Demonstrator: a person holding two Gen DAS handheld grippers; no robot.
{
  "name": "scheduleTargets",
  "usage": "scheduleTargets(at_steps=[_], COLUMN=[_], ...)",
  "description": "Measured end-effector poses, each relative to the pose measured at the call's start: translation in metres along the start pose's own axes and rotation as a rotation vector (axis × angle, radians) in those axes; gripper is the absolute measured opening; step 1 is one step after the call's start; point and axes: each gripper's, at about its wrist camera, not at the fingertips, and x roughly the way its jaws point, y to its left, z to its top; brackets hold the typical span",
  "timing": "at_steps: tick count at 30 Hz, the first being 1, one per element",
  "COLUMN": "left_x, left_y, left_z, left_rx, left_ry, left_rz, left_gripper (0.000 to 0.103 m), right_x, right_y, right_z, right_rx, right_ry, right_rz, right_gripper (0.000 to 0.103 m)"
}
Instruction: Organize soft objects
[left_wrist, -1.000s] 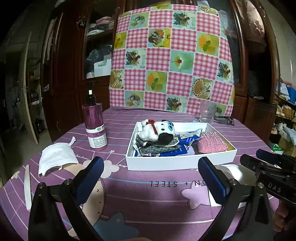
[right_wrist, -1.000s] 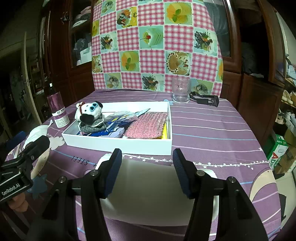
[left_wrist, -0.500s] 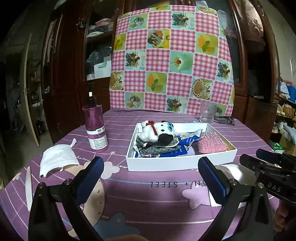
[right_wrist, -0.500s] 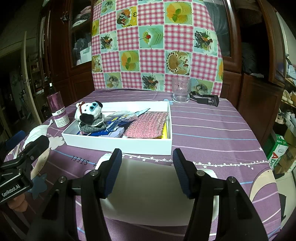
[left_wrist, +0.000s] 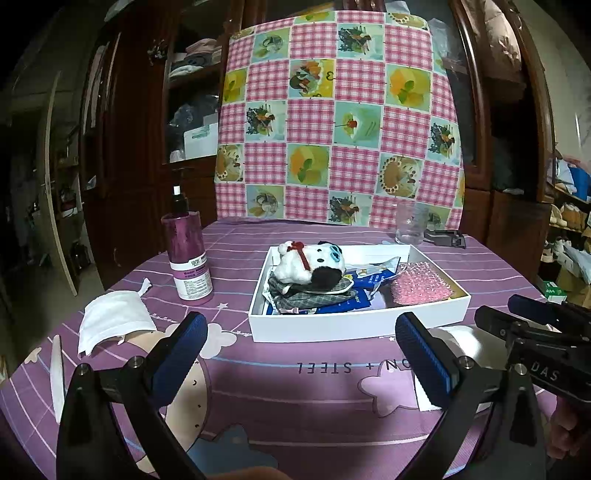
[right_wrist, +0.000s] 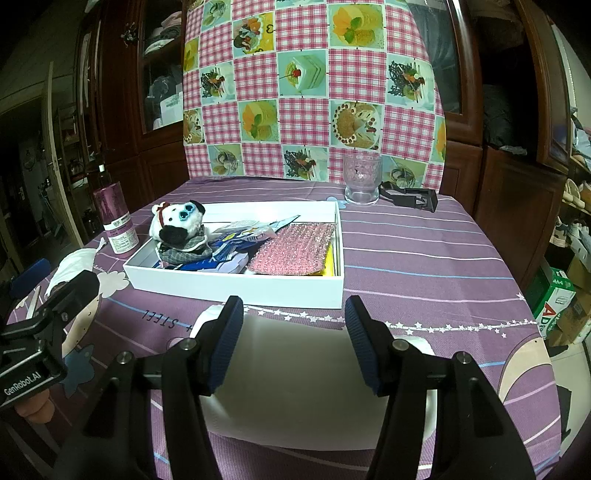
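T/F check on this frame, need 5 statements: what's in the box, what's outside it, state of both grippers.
1. The plush toy lies inside the white box. True.
2. The pink scrubber lies on the tablecloth outside the box. False: it is in the box, at its right end.
3. The white mask is in the left gripper. False: it lies on the tablecloth, left of the box; the fingers stand open and empty.
4. The purple bottle stands upright left of the box. True.
5. The right gripper is shut. False: it is open over a white sheet, not gripping it.
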Motion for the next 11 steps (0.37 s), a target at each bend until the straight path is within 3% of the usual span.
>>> scheduleTargets(at_steps=[11], left_x=[0.0038], left_y=[-0.0020], left_z=[-0.0003], left_rx=[0.023], left_ry=[0.015], left_rz=[-0.016], left_gripper=[0.103], right_x=[0.0003], right_y=[-0.0006], right_z=[0.0000], right_rx=[0.000], right_ry=[0.001], right_rz=[0.000], right_gripper=[0.059])
